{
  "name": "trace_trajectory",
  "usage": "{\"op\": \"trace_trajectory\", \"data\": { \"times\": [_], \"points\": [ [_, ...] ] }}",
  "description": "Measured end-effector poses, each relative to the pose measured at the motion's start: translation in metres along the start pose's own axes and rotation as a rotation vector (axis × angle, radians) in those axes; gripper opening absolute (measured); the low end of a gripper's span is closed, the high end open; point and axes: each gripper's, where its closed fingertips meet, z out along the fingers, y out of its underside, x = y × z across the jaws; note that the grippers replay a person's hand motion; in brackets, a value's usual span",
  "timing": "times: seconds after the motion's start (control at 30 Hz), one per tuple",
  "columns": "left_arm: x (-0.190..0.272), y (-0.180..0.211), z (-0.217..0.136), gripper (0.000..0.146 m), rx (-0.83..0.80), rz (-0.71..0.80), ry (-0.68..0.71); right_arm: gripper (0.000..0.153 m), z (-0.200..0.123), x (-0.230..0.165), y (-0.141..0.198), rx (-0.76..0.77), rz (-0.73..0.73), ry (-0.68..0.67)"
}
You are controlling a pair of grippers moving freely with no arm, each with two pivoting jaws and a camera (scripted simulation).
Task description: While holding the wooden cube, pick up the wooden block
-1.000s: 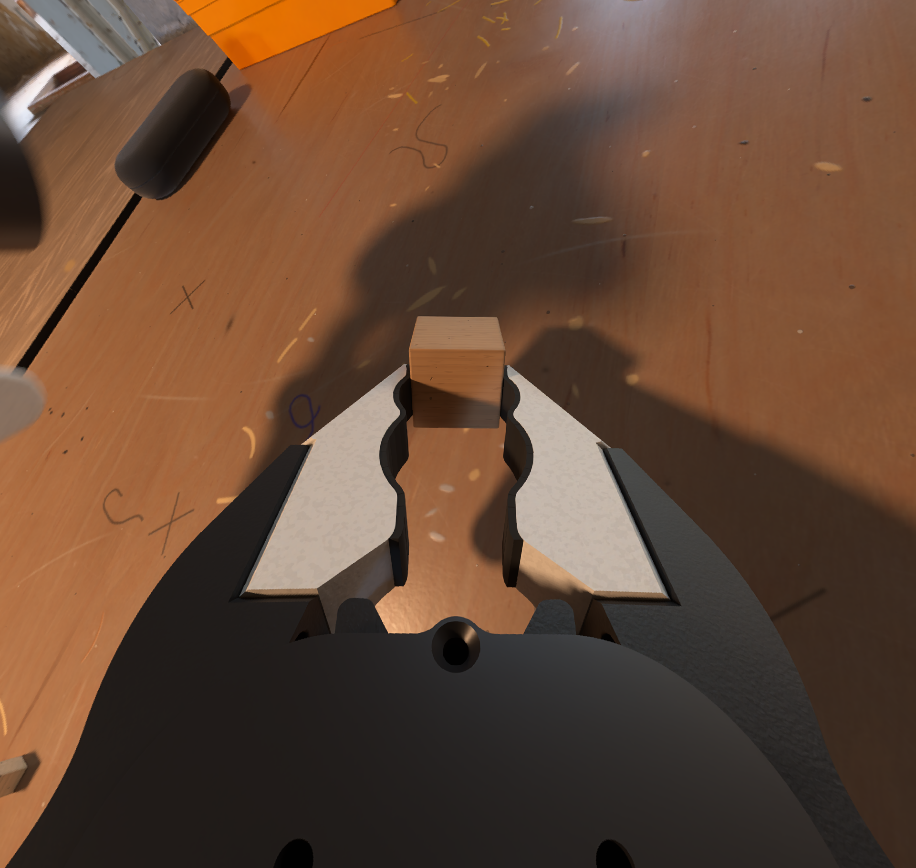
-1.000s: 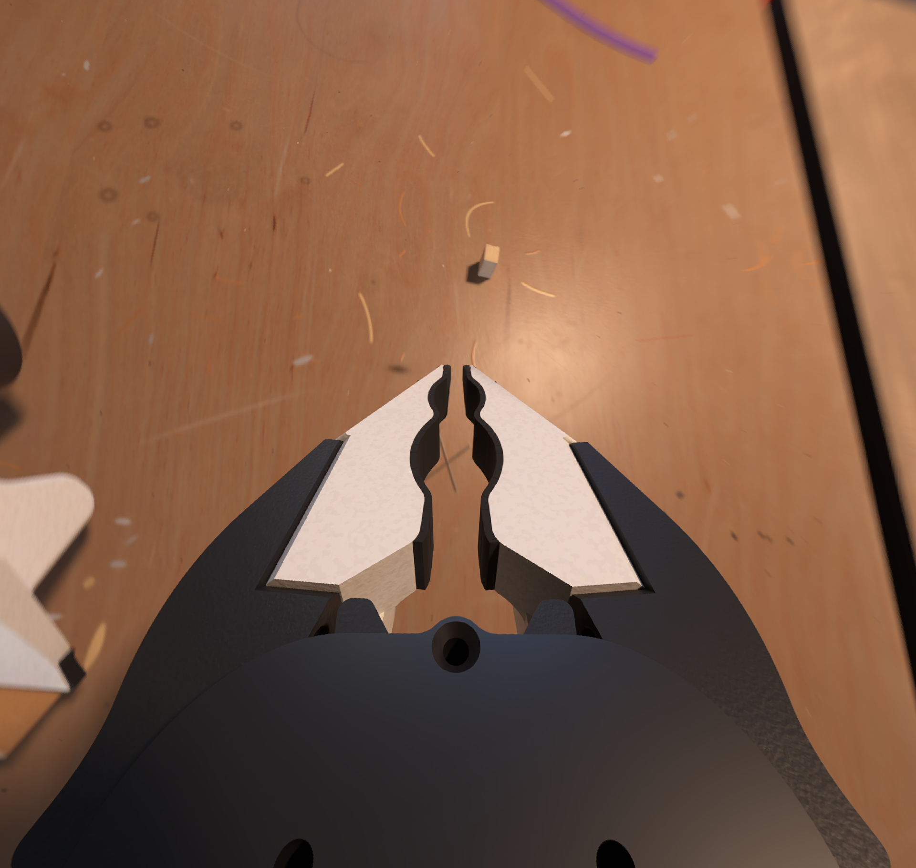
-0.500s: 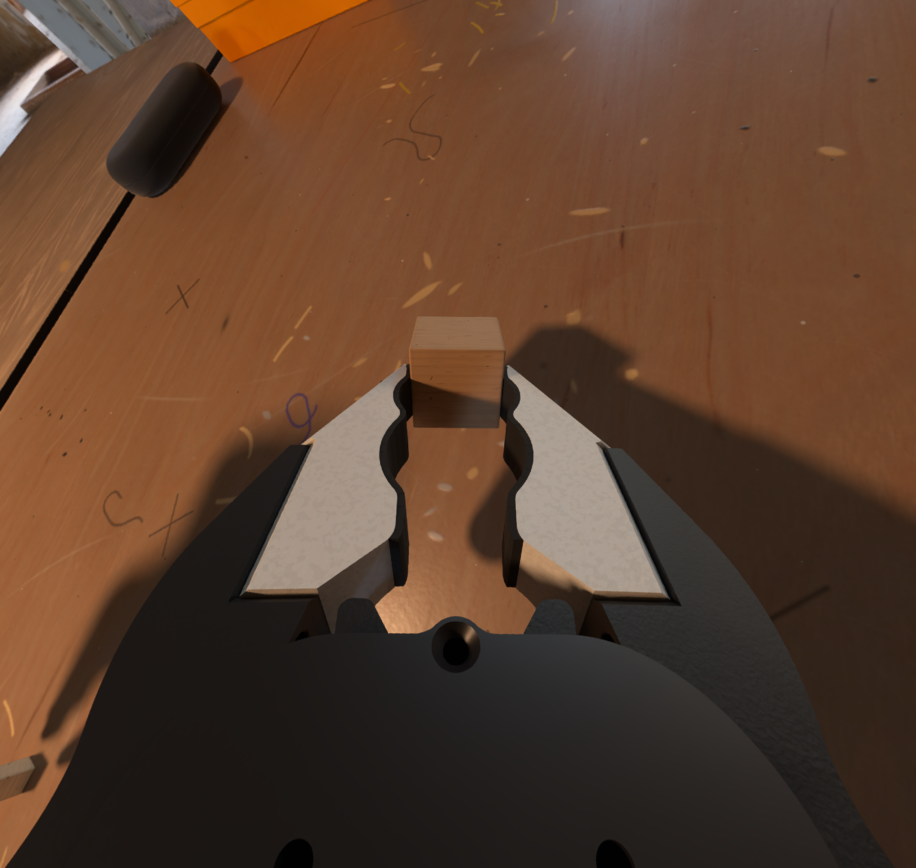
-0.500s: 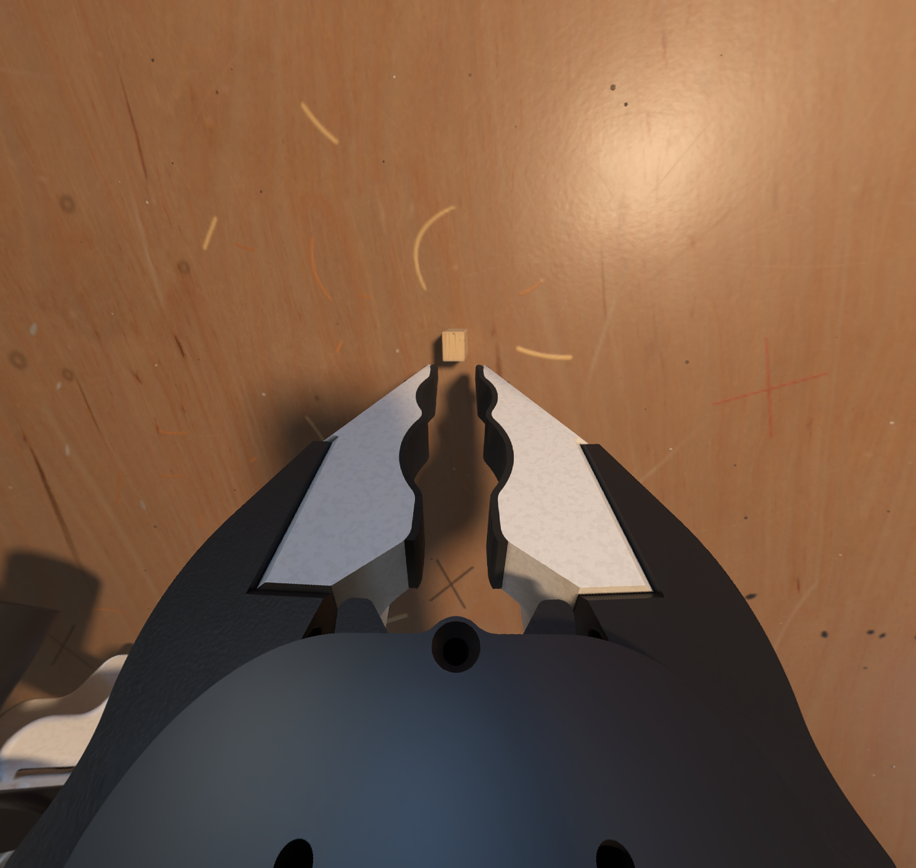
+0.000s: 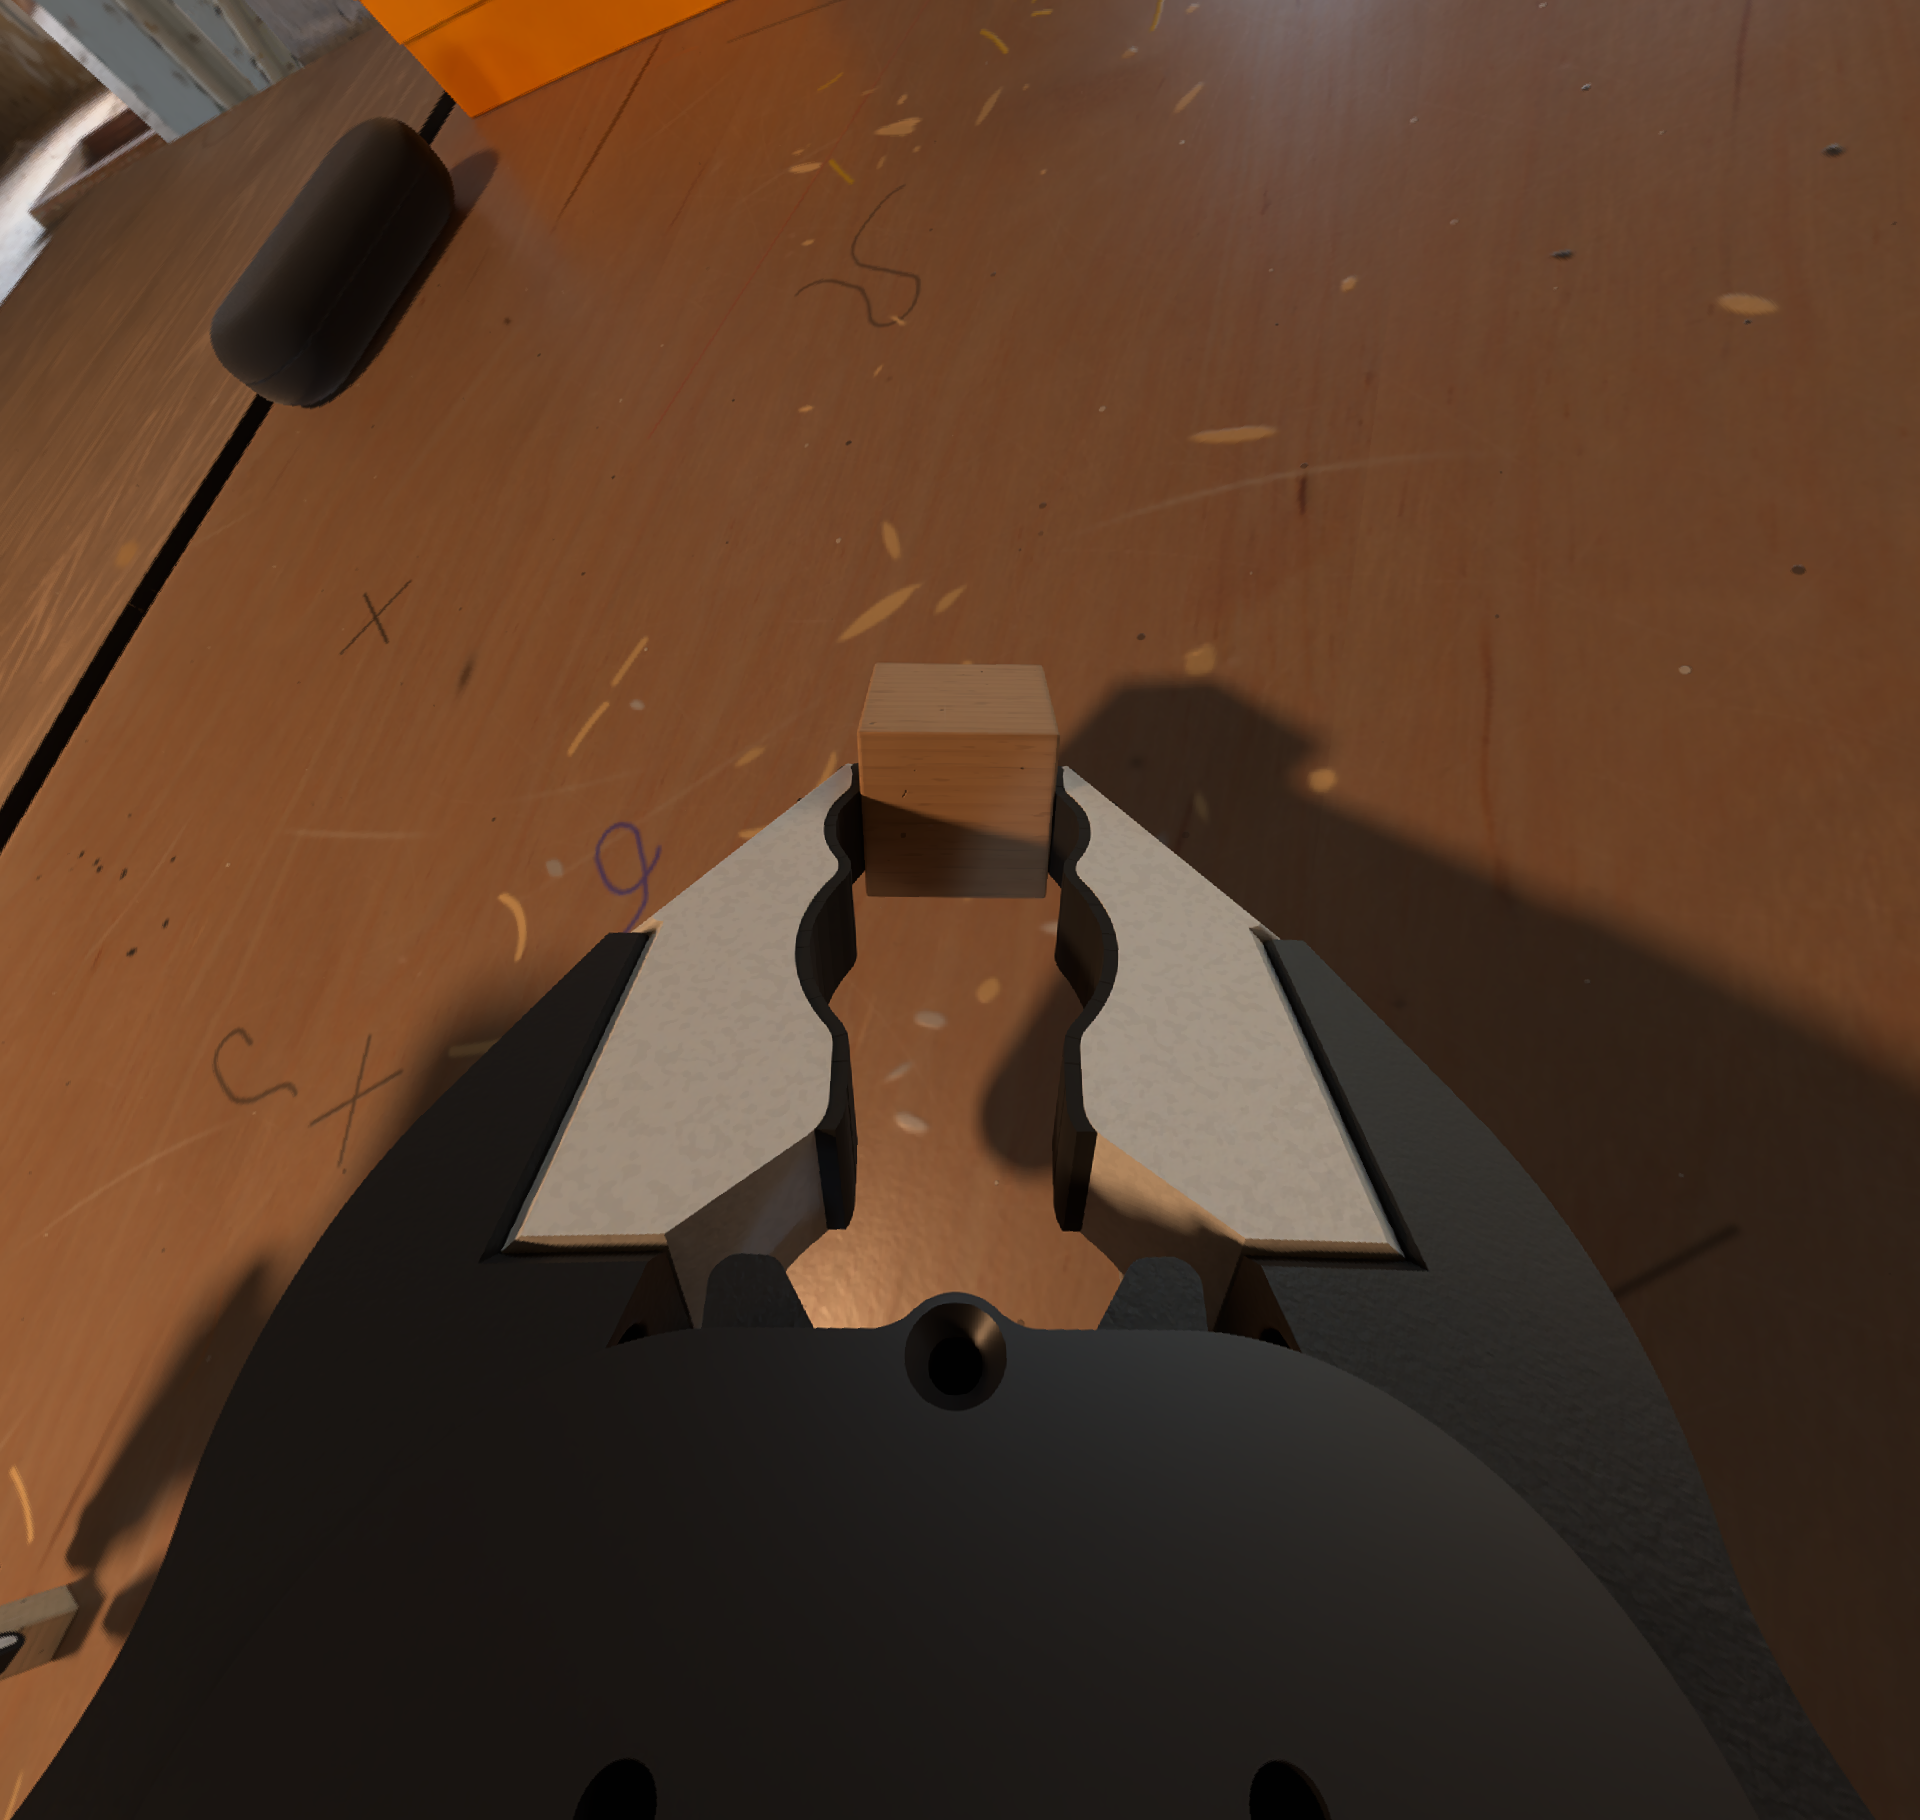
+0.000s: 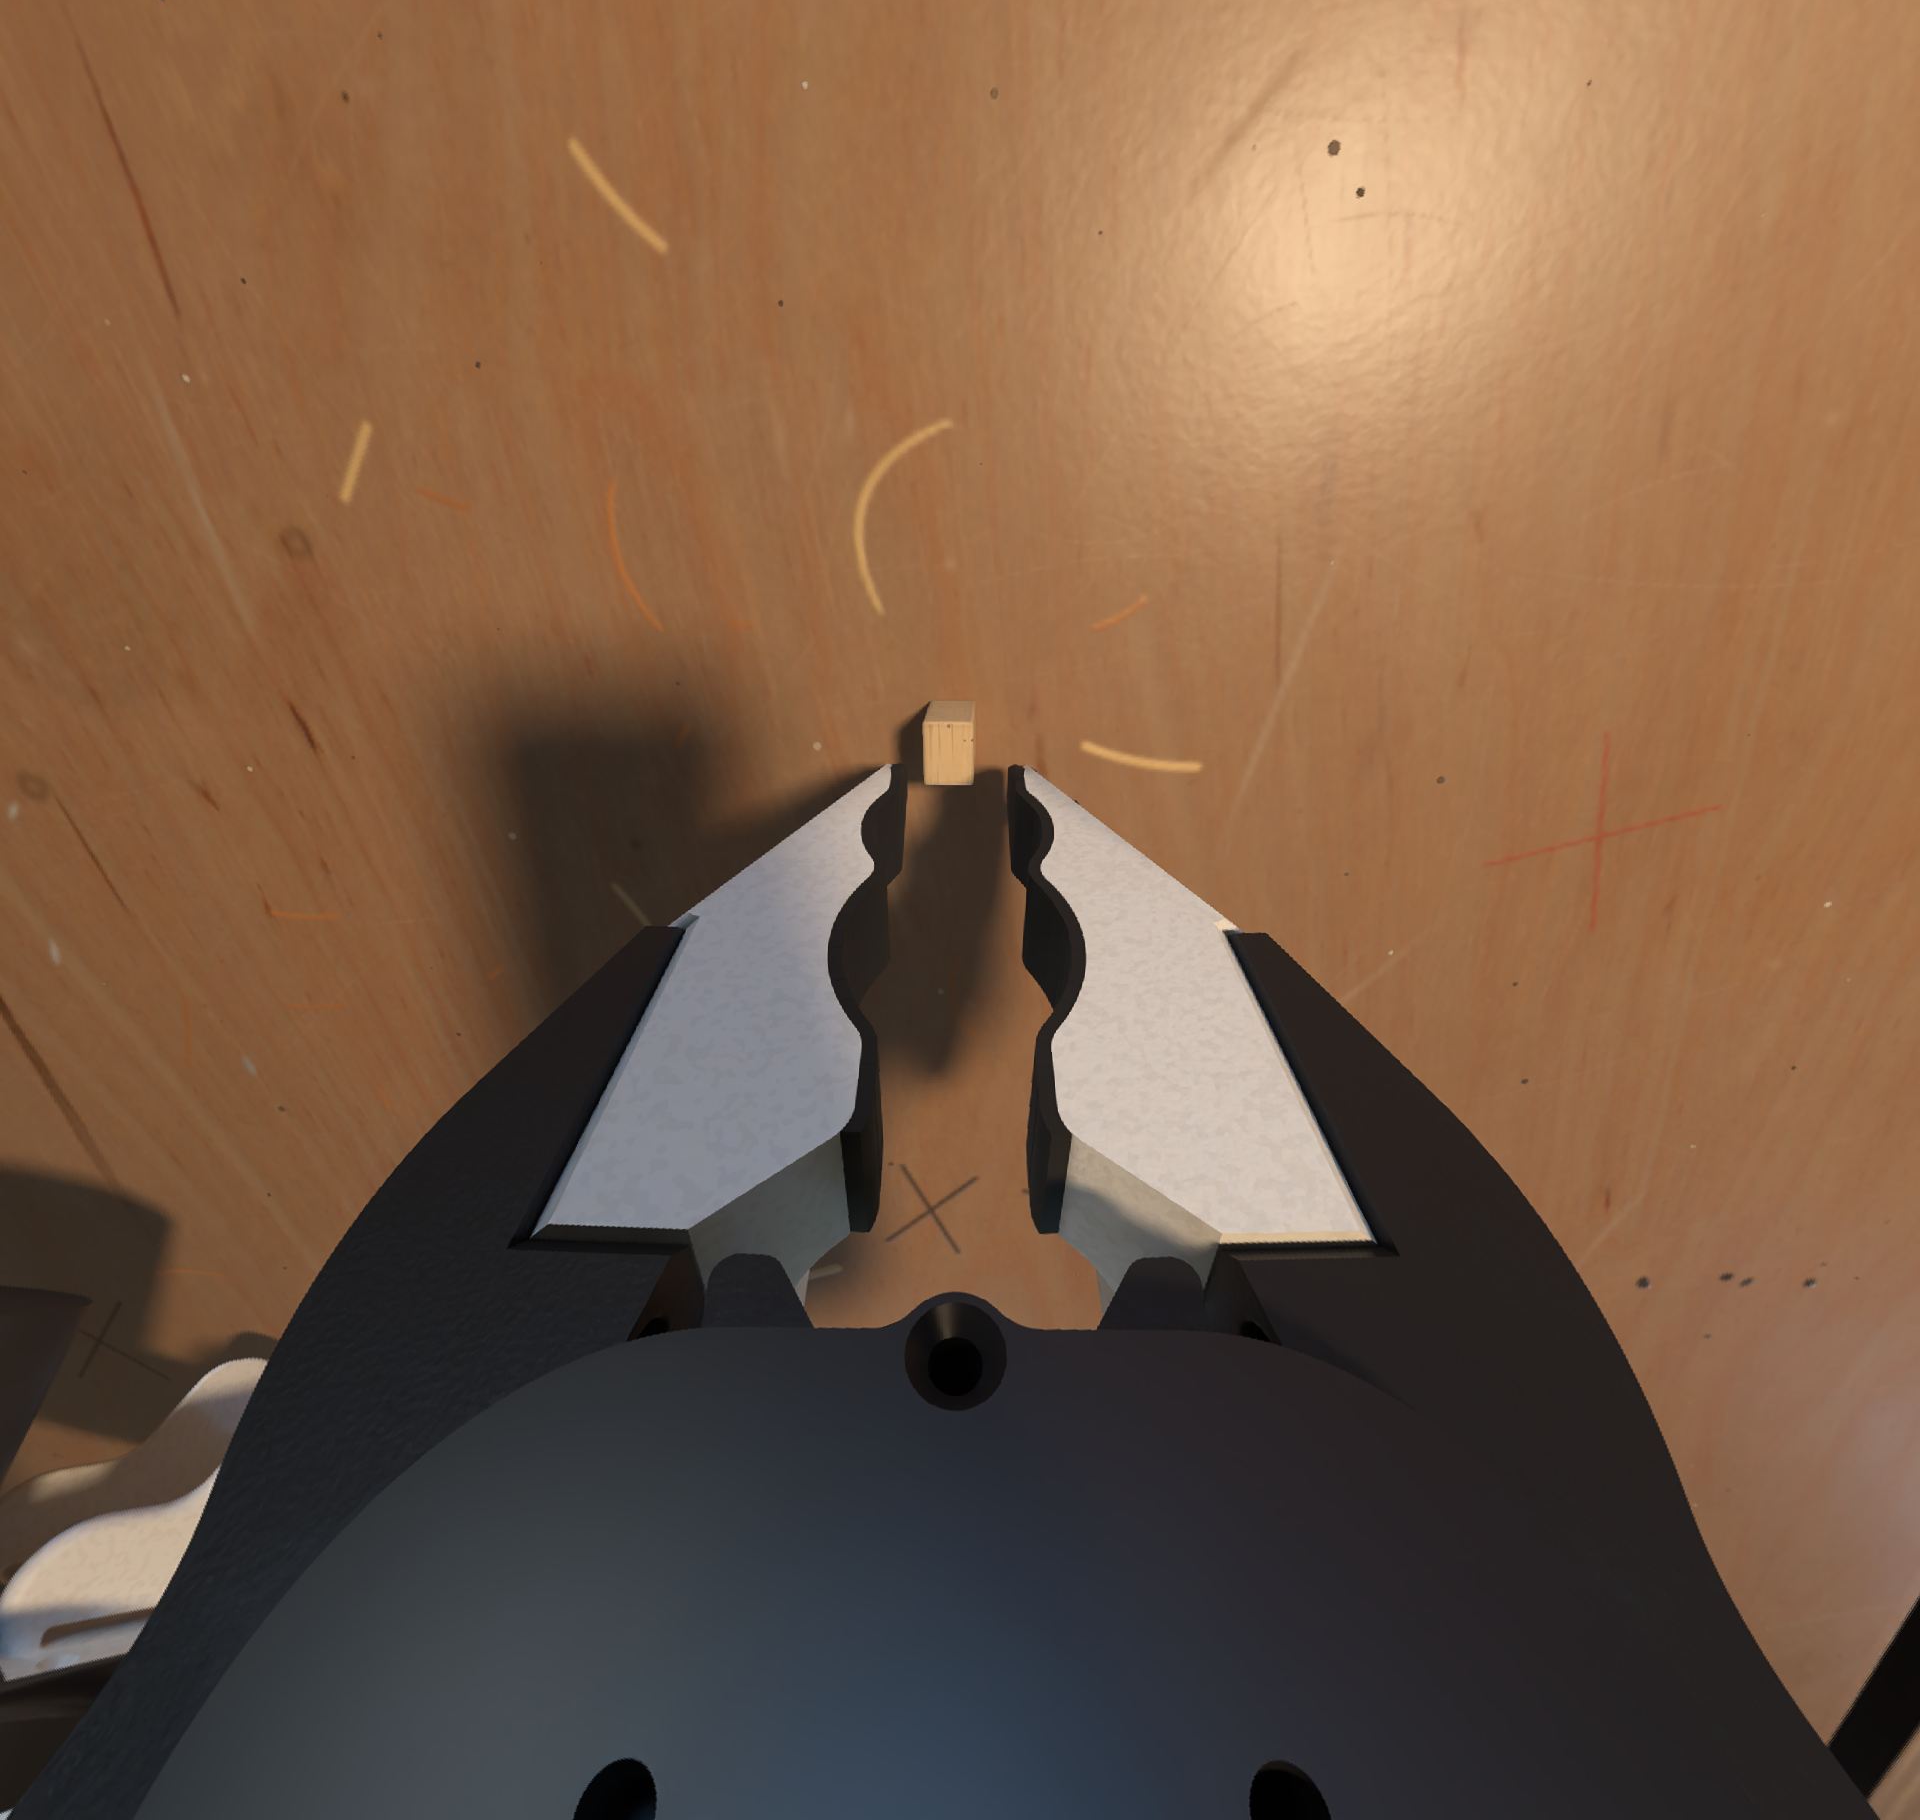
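Wooden block (image 6: 949, 744) sits on bench just past right gripper (image 6: 954, 783) tips, fingers apart, slightly left of ctr. Risk: left tip nudges it away. Left gripper (image 5: 956, 804) clamped on wooden cube (image 5: 956, 783), only at tips, could slip.

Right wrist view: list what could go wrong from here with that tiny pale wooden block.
1. The tiny pale wooden block lies just past the tips of the open right gripper and sits nearer its left finger; closing from here could nudge it away instead of pinching it.
2. The left gripper grips the light brown wooden cube only at its fingertips, so a jolt might loosen it.
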Motion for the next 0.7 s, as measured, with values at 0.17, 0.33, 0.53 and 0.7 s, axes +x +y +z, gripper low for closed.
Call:
{"op": "trace_trajectory", "data": {
  "times": [0.17,0.33,0.53,0.7],
  "points": [
    [0.000,0.001,0.000,0.034,-0.002,-0.003,0.003,0.016,0.002,-0.004,0.000,-0.008,-0.004,-0.009],
    [0.000,0.001,0.000,0.034,-0.005,-0.002,0.003,0.009,0.001,0.000,-0.001,0.008,-0.025,0.037],
    [-0.004,0.000,-0.002,0.034,0.012,-0.031,-0.009,0.009,-0.049,-0.013,0.036,0.129,-0.126,0.096],
    [-0.007,0.000,-0.004,0.034,0.019,-0.064,-0.012,0.009,-0.099,-0.038,0.120,0.276,-0.139,0.155]
  ]
}}
